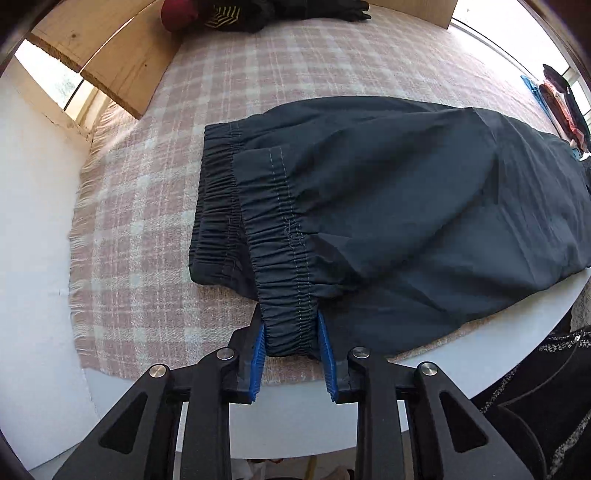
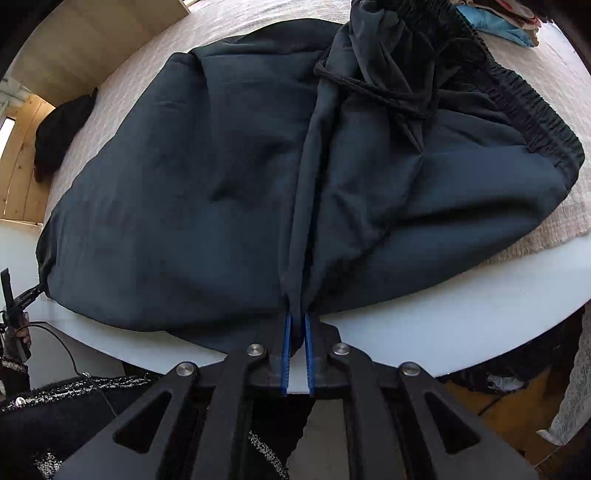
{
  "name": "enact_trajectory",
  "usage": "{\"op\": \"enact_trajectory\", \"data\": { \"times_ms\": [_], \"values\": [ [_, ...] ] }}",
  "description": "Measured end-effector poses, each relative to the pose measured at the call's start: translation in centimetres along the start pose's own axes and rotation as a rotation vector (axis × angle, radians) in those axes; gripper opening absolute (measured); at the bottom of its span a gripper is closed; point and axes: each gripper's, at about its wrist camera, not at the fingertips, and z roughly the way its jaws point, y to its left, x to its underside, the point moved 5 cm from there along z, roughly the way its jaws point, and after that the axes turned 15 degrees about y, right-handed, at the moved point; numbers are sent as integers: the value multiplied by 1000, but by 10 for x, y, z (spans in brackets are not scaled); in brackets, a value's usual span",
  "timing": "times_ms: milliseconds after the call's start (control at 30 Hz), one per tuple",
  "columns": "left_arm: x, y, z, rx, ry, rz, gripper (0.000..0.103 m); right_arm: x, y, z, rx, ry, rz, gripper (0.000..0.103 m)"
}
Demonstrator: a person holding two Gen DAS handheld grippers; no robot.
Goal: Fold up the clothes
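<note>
Dark navy trousers (image 1: 406,192) lie across a pink plaid blanket (image 1: 166,184) on a round white table (image 1: 37,229). Their two elastic cuffs overlap at the left. My left gripper (image 1: 291,321) points down and is shut on the near cuff (image 1: 288,288), its blue pads against both sides of the gathered band. The other cuff (image 1: 218,206) lies flat behind it. In the right wrist view the trousers (image 2: 184,184) bunch toward the elastic waistband (image 2: 524,99) and a drawstring (image 2: 373,90). My right gripper (image 2: 297,315) is shut on a pinched ridge of fabric at the near table edge.
Wooden boards (image 1: 122,55) and dark clothes (image 1: 295,11) line the far side. A stack of folded clothes (image 1: 561,103) sits at the right. Another dark garment (image 2: 62,129) lies at the far left. A person's black speckled sleeve (image 1: 546,387) is near the table's front edge (image 2: 480,321).
</note>
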Motion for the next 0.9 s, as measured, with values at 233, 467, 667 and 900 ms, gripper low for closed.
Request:
{"op": "enact_trajectory", "data": {
  "times_ms": [233, 467, 667, 900],
  "values": [
    [-19, 12, -56, -18, -160, -3, 39, -22, 46, -56, 113, -71, -175, 15],
    [-51, 10, -37, -72, -100, 71, 44, -37, 67, -79, 154, -111, -219, 22],
    [-65, 4, -11, -99, -67, 93, 22, -61, 95, -81, 133, -157, -255, 22],
    [-67, -2, -55, -124, -174, 120, 5, -92, 139, -61, 114, -168, -372, 22]
  ]
}}
